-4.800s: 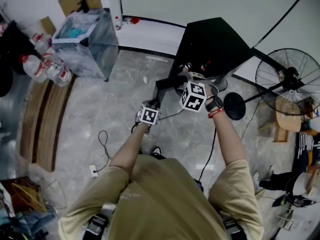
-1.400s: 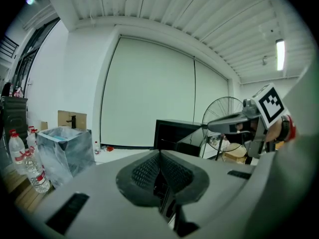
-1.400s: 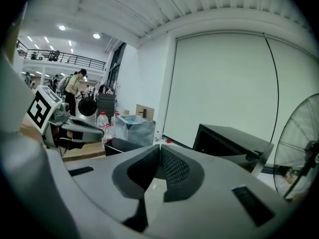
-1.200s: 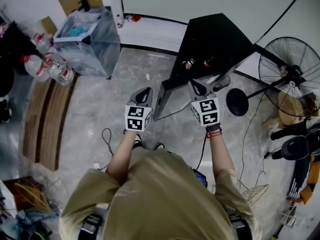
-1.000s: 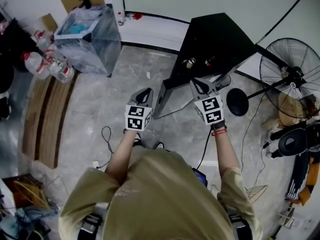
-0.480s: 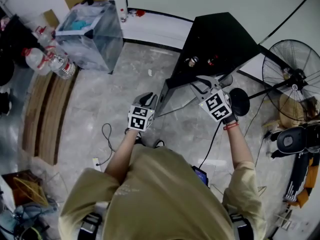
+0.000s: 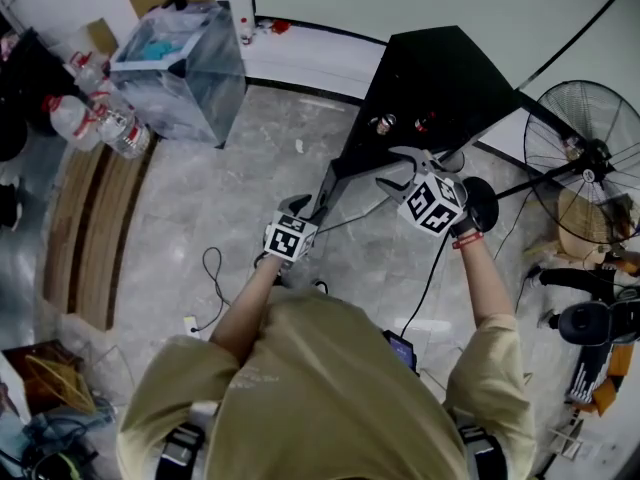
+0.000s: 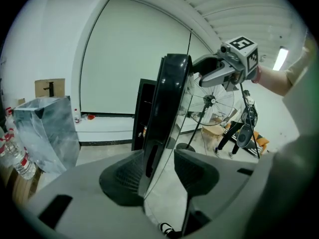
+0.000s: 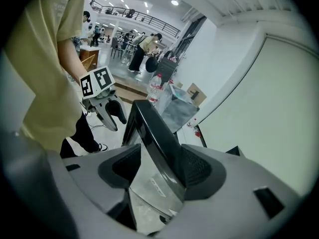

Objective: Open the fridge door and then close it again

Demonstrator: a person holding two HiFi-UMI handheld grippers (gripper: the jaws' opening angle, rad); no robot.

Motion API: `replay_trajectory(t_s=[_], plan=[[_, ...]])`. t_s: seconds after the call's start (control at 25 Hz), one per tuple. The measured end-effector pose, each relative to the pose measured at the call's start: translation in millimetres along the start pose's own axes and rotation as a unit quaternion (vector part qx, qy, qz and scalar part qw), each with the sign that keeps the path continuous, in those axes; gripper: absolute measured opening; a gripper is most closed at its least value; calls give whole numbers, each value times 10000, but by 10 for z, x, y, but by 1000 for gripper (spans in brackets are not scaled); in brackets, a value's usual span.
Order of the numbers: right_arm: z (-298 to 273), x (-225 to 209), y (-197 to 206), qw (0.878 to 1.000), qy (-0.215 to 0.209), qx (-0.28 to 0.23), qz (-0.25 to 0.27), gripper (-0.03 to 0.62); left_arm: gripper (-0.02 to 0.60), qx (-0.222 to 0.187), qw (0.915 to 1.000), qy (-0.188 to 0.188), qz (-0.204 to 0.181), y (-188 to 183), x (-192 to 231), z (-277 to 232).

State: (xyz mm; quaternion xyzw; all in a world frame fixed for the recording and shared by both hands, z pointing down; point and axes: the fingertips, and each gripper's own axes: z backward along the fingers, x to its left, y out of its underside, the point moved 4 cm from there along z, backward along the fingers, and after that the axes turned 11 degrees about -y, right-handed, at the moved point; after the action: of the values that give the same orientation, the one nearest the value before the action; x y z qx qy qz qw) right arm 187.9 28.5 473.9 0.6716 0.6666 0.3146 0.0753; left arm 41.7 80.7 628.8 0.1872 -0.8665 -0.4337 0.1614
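Observation:
The black fridge (image 7: 440,73) stands with its glass door (image 7: 325,193) swung out toward me. My left gripper (image 7: 300,208) is at the door's outer edge. In the left gripper view the door edge (image 8: 167,103) stands upright between the pads (image 8: 124,176), with a gap on the right side. My right gripper (image 7: 400,171) is higher, over the door's top edge (image 9: 154,133), which runs between its spread jaws. Both sets of jaws have just been opening, with the door still between them. Each gripper shows in the other's view: right gripper (image 8: 219,72), left gripper (image 9: 107,111).
A standing fan (image 7: 580,153) and a round black base (image 7: 470,208) are to the right of the fridge. A clear bin (image 7: 175,68) and water bottles (image 7: 95,118) stand at the back left. A cable (image 7: 210,278) lies on the floor by my feet.
Both grippers' jaws have spread apart from shut. The left gripper has sunk lower along the door edge. The right gripper has rolled and shifted a little right.

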Motion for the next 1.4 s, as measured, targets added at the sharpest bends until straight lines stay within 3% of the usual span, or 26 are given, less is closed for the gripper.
replay_trajectory(t_s=[0.28,0.6,1.12,1.4], plan=[[-122,-18,23,9988,-134,362,296,262,193,125,9997,114,-188,114,-153,-221],[-199,-90,-21,9978,38,508,433,249,189,214,9996,122,-143,151,-135,-375],[-262,-141,-49,9961,-41,740,477,239,87,253,9997,27,-61,101,-31,-541],[-319,-213,-66,9955,-23,836,435,236,77,256,9995,87,-171,56,46,-607]])
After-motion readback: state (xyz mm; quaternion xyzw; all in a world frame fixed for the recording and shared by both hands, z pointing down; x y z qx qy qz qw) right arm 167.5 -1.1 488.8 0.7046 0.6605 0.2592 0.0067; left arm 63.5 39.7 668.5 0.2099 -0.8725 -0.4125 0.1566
